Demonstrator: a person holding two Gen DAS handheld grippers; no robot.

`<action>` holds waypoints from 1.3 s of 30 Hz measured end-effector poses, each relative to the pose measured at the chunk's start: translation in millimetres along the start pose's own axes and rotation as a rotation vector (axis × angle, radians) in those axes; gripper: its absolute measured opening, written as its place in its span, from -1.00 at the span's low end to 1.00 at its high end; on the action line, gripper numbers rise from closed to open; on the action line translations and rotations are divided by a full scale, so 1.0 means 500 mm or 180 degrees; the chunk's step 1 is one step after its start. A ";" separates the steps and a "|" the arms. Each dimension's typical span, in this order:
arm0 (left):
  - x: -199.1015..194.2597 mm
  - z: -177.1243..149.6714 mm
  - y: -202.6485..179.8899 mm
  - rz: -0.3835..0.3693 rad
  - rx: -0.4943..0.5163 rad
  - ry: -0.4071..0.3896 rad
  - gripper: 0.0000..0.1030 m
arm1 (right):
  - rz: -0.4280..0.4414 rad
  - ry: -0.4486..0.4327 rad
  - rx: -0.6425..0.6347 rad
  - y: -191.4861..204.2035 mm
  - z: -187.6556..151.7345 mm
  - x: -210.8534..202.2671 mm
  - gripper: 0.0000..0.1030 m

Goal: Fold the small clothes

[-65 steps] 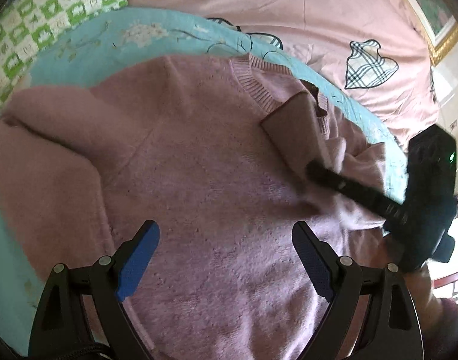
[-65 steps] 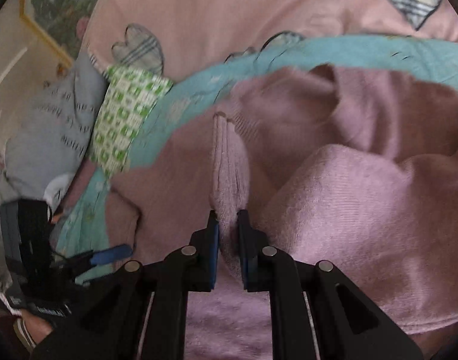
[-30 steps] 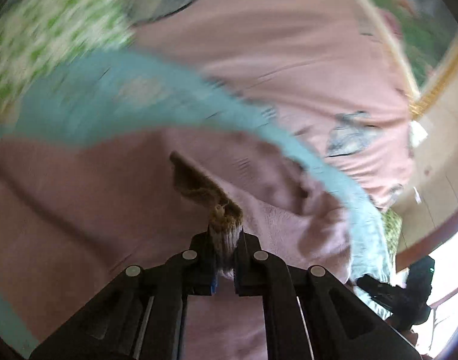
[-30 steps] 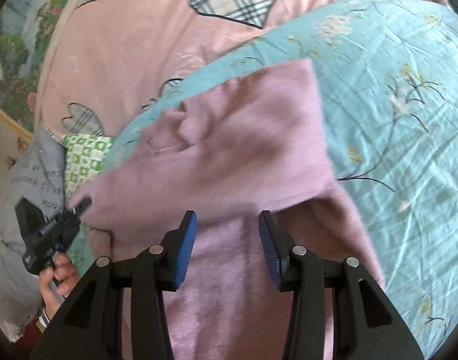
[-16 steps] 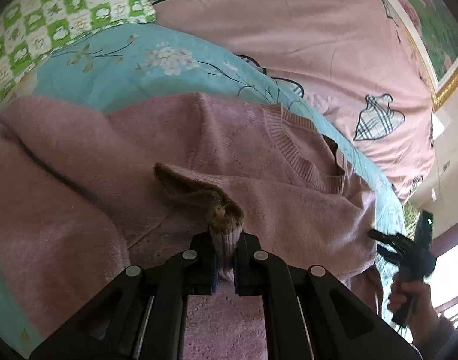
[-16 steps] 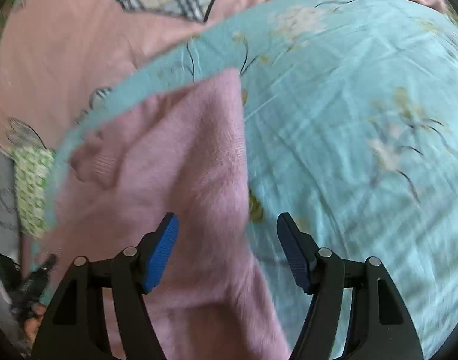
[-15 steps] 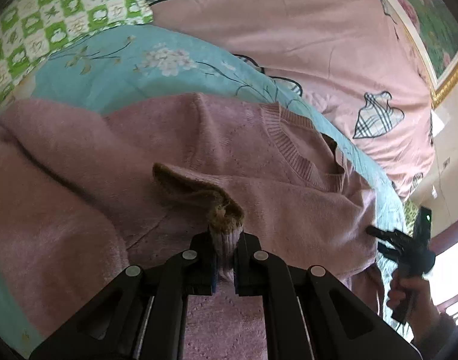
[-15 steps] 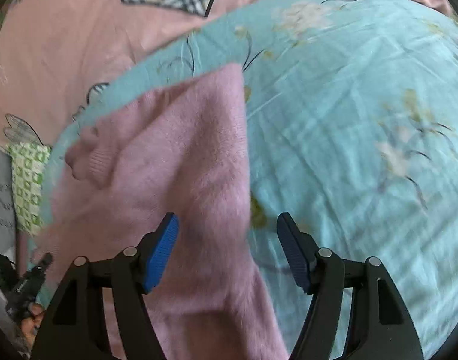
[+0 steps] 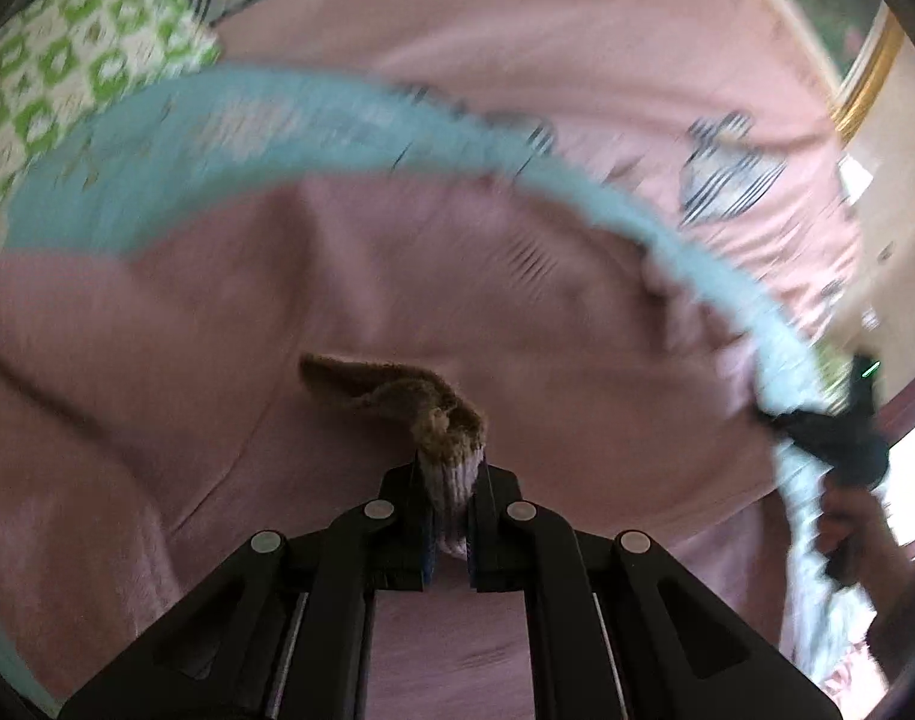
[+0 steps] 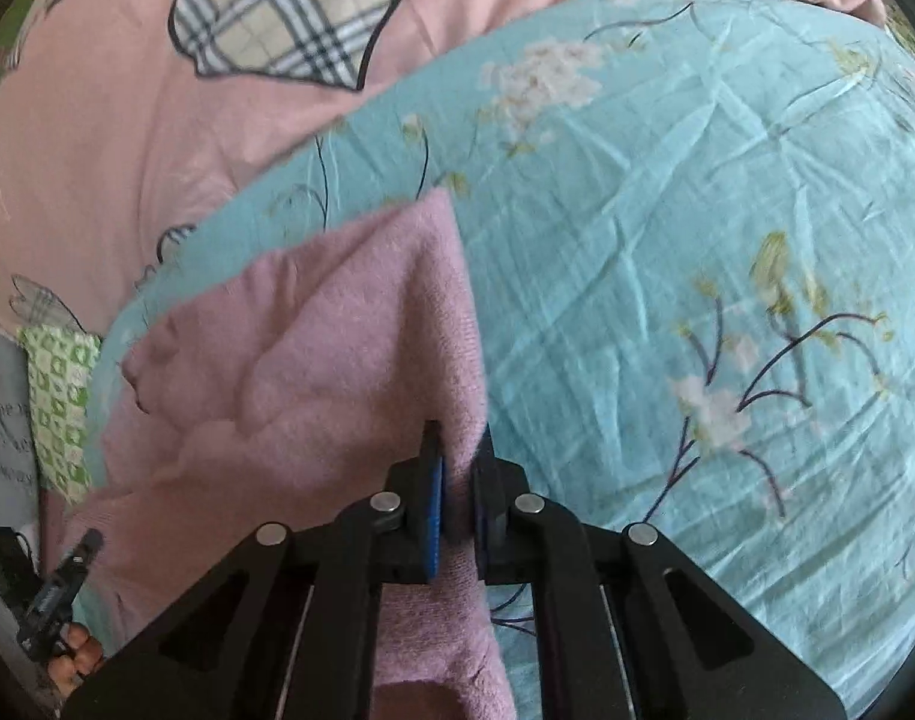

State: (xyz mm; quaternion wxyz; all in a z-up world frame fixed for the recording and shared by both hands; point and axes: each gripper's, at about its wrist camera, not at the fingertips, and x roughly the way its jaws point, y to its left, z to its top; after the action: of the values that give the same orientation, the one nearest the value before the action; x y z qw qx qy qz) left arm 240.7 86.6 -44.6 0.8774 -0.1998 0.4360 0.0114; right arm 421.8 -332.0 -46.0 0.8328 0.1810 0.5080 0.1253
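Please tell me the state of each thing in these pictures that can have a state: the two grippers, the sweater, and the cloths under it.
left gripper: shut on a ribbed edge of the sweater.
right gripper: shut on the sweater's side edge.
pink sweater: partly folded, lying on the blue sheet.
blue floral sheet: spread out, wrinkled.
pink quilt: under the blue sheet.

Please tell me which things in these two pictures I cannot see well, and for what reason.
- Left wrist view: motion blur smears the pink sweater and turquoise sheet, so the neckline is unclear.
- Left wrist view: the left gripper covers the sleeve cuff it pinches.
- Right wrist view: the right gripper hides the sweater edge it grips; the frame bottom cuts off the rest.
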 end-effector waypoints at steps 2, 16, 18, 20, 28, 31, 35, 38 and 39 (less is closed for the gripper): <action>0.004 -0.012 0.011 0.0093 0.0013 0.0092 -0.81 | -0.0038 0.0028 -0.0016 0.005 -0.007 0.006 -0.83; -0.190 -0.065 0.048 -0.0090 -0.0151 -0.0064 -0.27 | 0.0112 -0.0139 -0.0127 0.101 -0.075 -0.101 -0.28; -0.218 -0.082 0.064 -0.0053 -0.0231 -0.0084 -0.23 | 0.0191 -0.0097 -0.0170 0.125 -0.101 -0.109 -0.26; -0.246 -0.100 0.085 -0.0034 -0.0323 -0.0101 -0.19 | 0.0276 -0.0024 -0.0253 0.156 -0.134 -0.111 -0.23; -0.306 -0.165 0.193 0.0108 -0.0935 0.0005 0.31 | 0.0472 0.0205 -0.0512 0.245 -0.241 -0.112 -0.17; -0.306 -0.190 0.237 0.0186 -0.1214 0.0112 0.31 | 0.0501 0.0249 -0.0558 0.264 -0.263 -0.111 -0.17; -0.286 -0.214 0.277 0.0047 -0.1539 0.0221 0.31 | 0.0523 0.0300 -0.0570 0.280 -0.282 -0.114 -0.17; -0.267 -0.210 0.282 -0.0040 -0.1620 0.0213 0.31 | 0.0518 0.0303 -0.0596 0.291 -0.288 -0.119 -0.17; -0.258 -0.207 0.281 -0.0062 -0.1632 0.0208 0.31 | 0.0517 0.0304 -0.0603 0.293 -0.290 -0.122 -0.17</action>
State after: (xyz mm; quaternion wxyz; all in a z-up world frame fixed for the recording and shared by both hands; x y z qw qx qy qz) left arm 54.9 198.5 -48.9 0.7836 -0.4202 0.4451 0.1067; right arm 261.3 -198.2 5.0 0.8081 0.1360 0.5166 0.2482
